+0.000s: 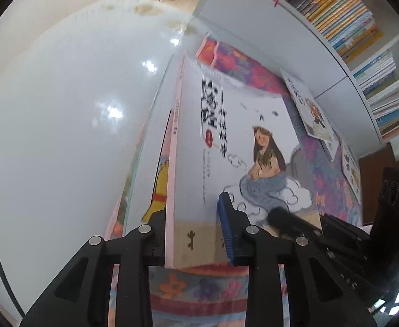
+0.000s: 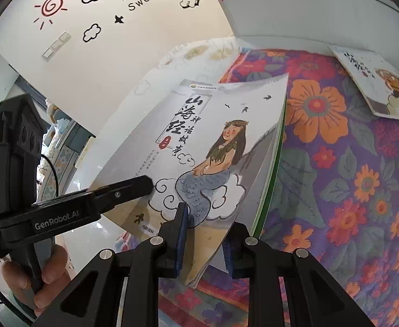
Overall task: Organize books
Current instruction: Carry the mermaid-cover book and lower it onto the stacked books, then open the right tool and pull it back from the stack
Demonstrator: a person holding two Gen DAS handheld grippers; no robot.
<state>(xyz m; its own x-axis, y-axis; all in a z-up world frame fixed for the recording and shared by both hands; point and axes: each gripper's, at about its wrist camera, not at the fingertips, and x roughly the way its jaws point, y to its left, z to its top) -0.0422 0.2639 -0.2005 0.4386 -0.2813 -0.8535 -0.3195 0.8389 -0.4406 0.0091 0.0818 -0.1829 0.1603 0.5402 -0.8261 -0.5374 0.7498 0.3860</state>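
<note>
A thin book with a mermaid on its pale cover [image 1: 243,141] [image 2: 199,136] stands tilted over the floral cloth [image 2: 335,163]. My left gripper [image 1: 191,234] straddles its spine end; the blue pad [image 1: 226,229] stands slightly off the cover, so the jaws are open around the book. In the right wrist view one left finger [image 2: 134,188] lies across the cover. My right gripper [image 2: 203,242] is shut on the book's lower corner at the page side, one pad in front and one behind. Another thin book with a yellow figure [image 1: 158,190] stands just left of it.
A glossy white panel [image 1: 77,109] rises to the left of the standing books. Two more picture books [image 1: 313,109] [image 1: 350,169] lie flat on the cloth to the right. A shelf packed with books [image 1: 343,13] runs along the back. A hand [image 2: 44,267] holds the left gripper's handle.
</note>
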